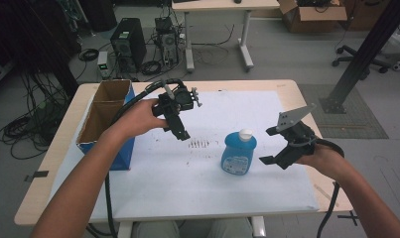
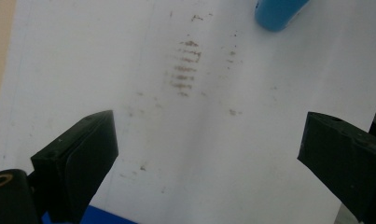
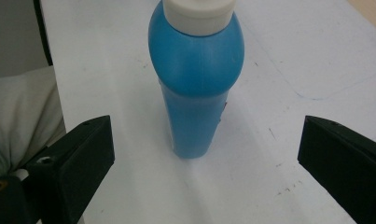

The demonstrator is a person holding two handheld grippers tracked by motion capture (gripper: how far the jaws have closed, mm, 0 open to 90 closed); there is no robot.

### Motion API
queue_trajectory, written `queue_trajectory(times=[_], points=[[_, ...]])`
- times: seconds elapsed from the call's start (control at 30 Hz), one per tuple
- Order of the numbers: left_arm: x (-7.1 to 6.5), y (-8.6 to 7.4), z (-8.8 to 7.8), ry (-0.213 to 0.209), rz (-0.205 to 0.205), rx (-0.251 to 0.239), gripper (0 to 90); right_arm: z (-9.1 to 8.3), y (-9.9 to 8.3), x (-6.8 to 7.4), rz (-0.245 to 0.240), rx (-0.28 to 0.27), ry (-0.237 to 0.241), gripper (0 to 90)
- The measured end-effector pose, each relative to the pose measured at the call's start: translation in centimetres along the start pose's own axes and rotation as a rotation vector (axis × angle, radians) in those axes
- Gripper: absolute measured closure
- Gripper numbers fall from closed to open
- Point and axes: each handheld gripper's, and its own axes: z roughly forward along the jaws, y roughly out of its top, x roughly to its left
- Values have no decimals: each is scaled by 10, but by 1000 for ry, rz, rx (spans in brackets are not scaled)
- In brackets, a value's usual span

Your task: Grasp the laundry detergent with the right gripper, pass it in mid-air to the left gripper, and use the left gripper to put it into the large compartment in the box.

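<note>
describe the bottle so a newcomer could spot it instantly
Start at the white sheet covering the table. Near its middle, right of the brown smudges, the blue bottle stands upright before the open right gripper. It alone is blue with a white cap.

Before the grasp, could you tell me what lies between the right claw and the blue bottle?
Nothing: bare white sheet separates the right claw from the blue bottle, per the right gripper view.
</note>
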Motion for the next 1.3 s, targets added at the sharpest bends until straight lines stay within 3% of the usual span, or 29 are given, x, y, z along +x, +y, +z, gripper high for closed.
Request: queue_trajectory(times=[0.6,1.3], points=[[0,-1,-1,4,-6,-1,50,13,-19,-4,18,-92,31,33],[0,-1,-1,3,-7,1,50,22,-37,-2,37,-156,38,32]])
